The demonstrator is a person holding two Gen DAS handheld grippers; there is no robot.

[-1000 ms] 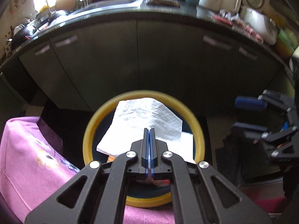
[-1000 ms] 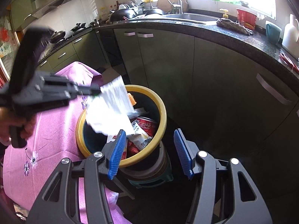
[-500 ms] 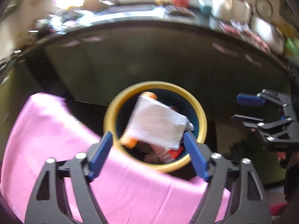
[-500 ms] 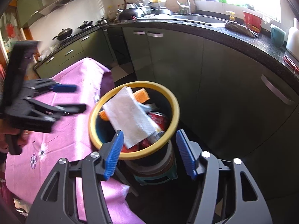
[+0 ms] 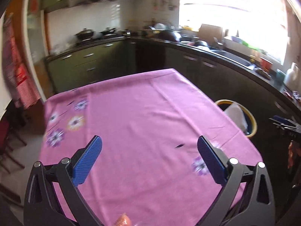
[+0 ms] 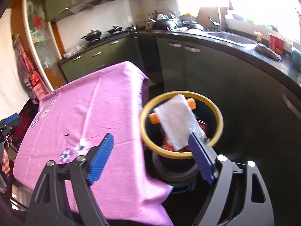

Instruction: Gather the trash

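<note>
Both grippers stand spread and empty, their jaws having just been opening. Over the pink tablecloth [image 5: 143, 124], the left gripper [image 5: 148, 162] points at bare cloth; an orange scrap [image 5: 123, 220] lies just under its base. Rightward, the right gripper [image 6: 150, 158] is nearer the yellow-rimmed bin [image 6: 220, 120], where the white napkin [image 6: 178, 120] rests lengthwise toward it.
</note>
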